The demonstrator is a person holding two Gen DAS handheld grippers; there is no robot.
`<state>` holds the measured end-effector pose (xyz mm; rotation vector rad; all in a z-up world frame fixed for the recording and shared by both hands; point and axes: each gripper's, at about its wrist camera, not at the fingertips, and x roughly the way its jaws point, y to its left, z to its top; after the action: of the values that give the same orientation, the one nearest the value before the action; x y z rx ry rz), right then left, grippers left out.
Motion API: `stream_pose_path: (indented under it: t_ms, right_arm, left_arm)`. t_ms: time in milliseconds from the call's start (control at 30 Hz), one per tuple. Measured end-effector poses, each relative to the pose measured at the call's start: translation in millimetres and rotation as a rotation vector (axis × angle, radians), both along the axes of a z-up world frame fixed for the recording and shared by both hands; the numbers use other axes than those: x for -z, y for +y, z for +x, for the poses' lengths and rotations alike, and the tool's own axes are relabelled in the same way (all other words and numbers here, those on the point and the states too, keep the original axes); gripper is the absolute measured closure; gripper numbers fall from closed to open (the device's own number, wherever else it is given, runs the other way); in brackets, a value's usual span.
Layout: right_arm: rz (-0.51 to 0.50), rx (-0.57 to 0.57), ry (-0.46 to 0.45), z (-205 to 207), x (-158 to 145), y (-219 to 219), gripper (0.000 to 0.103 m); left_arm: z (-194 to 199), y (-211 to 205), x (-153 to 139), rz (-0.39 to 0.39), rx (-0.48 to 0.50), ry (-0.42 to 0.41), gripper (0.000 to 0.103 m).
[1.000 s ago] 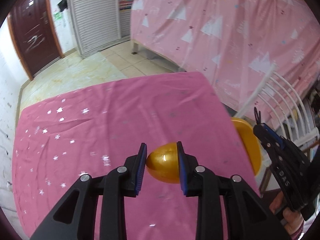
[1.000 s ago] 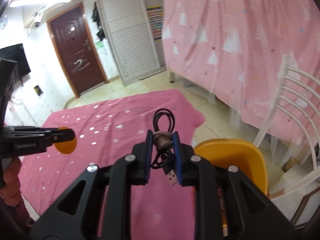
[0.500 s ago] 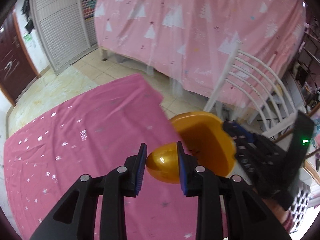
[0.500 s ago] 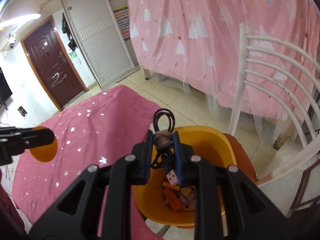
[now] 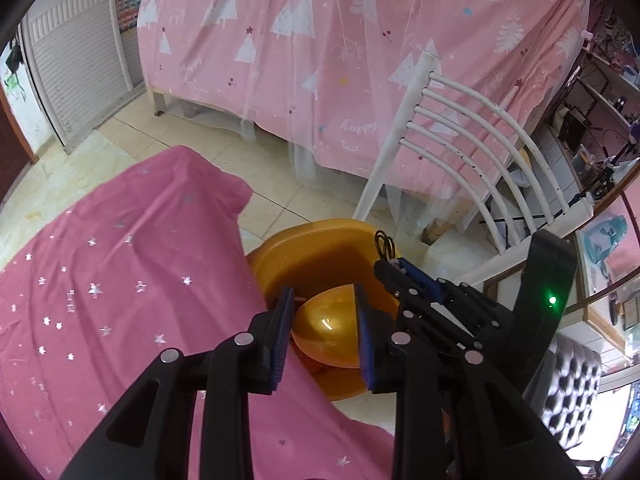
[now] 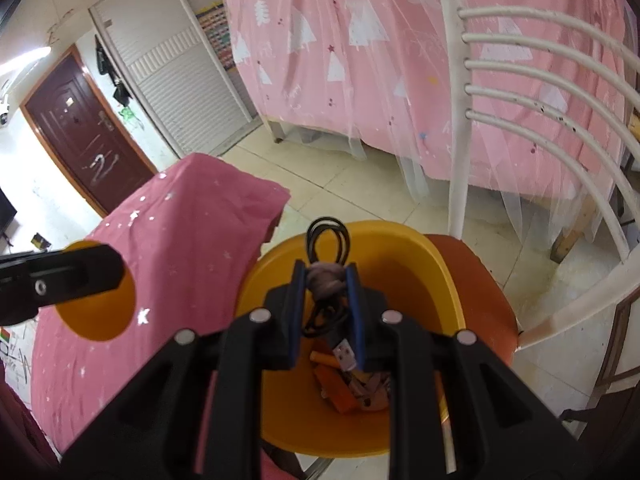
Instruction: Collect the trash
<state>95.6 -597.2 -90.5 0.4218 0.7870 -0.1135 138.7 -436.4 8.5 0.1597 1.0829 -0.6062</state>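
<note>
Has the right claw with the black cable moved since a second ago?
Yes. The right claw, shut on the black cable, has swung off the pink tablecloth and now hangs over the orange bin.

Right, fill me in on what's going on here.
A person is clearing trash with two hand-held tongs. The left tongs have a gold half-shell between the pads, their jaws having just opened a little, right over the orange bin. The right tongs are shut on a bundled black USB cable, held above the same bin, which sits on a chair beside the pink-covered table. Neither item has been dropped in yet.
</note>
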Motion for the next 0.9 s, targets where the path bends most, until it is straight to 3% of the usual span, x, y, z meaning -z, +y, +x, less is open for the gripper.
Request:
stream_pose_path:
  t_ms: [67, 133, 200, 333, 567, 733, 900]
  right_arm:
    - [0.001, 0.016, 0.009, 1, 4, -3, 0.083]
    - [0.005, 0.024, 0.016, 1, 7, -5, 0.075]
    - [0.008, 0.024, 0.015, 1, 9, -5, 0.05]
    - [0.005, 0.016, 0.008, 2, 7, 0, 0.028]
    - [0.012, -0.021, -0.009, 7, 4, 10, 0.021]
    - [0.008, -0.042, -0.049, 5, -8, 22, 0.01]
    - [-0.061, -0.063, -0.09, 1, -27, 44, 0.006]
  left_arm:
    - [2, -2, 4, -0.005, 0.004, 0.003, 0.063]
    - [3, -1, 6, -0.013, 0.008, -0.002, 0.036]
    - [3, 2, 7, -0.019, -0.002, -0.015, 0.029]
    - [3, 14, 8, -0.022, -0.023, -0.013, 0.027]
    - [0, 43, 4, -0.042, -0.071, -0.045, 0.017]
    - [-7, 71, -5, -0.056, -0.103, -0.093, 0.013]
    - [-14, 107, -18, -0.067, -0.163, -0.167, 0.009]
